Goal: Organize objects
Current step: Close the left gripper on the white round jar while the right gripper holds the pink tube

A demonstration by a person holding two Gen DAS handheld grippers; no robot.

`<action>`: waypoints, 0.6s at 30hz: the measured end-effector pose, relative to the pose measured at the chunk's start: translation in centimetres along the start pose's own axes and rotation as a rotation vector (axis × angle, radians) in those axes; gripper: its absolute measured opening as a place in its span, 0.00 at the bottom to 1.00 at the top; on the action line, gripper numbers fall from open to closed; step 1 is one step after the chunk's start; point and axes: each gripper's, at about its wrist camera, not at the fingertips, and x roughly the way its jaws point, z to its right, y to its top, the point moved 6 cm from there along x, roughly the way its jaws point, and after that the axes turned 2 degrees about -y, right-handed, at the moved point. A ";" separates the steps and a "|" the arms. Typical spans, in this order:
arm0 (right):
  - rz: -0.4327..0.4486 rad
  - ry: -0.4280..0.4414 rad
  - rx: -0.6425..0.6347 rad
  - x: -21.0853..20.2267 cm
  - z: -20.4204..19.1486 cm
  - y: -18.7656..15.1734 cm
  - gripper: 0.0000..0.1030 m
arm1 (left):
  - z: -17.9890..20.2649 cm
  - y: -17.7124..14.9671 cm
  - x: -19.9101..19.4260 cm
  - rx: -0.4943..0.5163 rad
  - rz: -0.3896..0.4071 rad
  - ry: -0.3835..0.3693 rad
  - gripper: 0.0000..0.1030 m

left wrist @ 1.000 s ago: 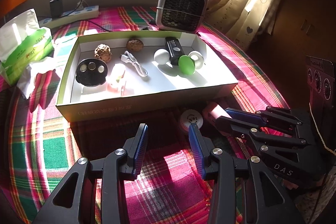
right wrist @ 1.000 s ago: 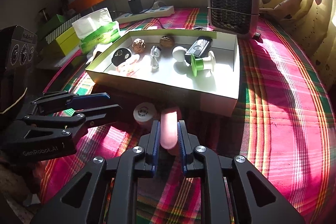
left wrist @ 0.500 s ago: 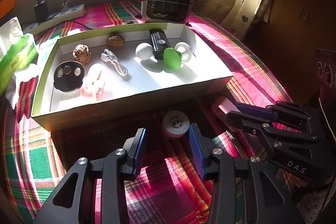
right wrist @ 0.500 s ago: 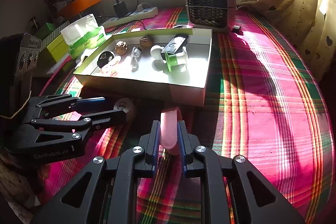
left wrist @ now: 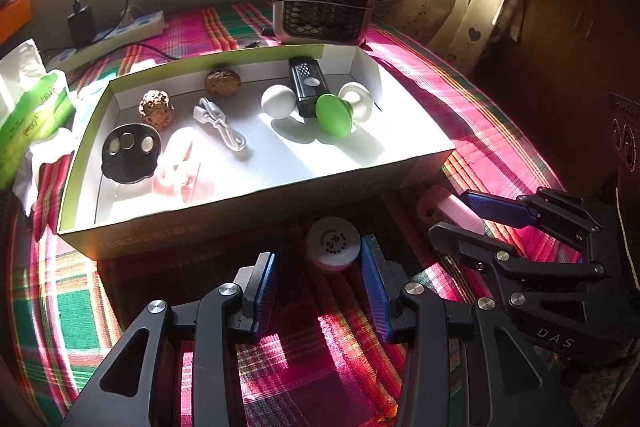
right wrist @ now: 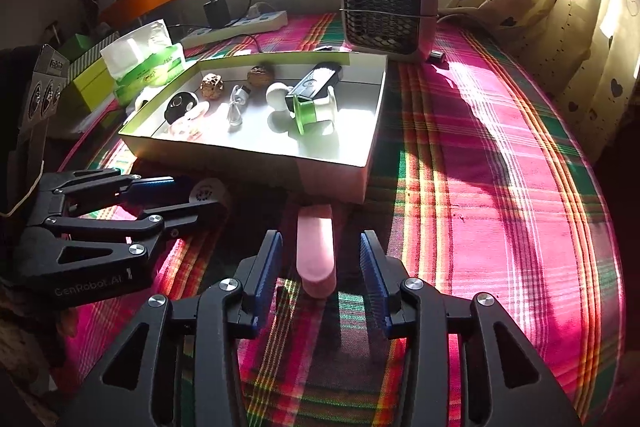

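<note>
Lying between the parted pads of the right gripper (right wrist: 320,267), the pink tube (right wrist: 316,251) is gripped by nothing; those jaws have just been opening. The left gripper (left wrist: 318,279) is held half open around the small round jar (left wrist: 333,243), untouched. Most items are already gathered in the cardboard box (left wrist: 248,211) ahead; these two are judged left.

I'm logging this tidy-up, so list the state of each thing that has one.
Left gripper: open, round jar just ahead of it.
Right gripper: open, jaws just opened, pads clear of the pink tube.
Pink tube: lying on the cloth, outside the box.
Round jar: lid on, outside the box.
Box: open-topped, partly filled.
</note>
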 end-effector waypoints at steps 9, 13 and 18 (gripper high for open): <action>-0.002 -0.032 -0.044 0.5 -0.3 0.1 0.40 | 0.0 0.0 0.0 0.003 0.018 0.014 0.37; -0.002 -0.030 -0.042 0.5 -0.3 0.1 0.40 | 0.0 0.0 0.0 -0.003 0.019 0.018 0.36; 0.001 -0.031 -0.040 0.4 -0.3 0.2 0.30 | 0.0 -0.1 0.0 0.002 0.019 0.037 0.33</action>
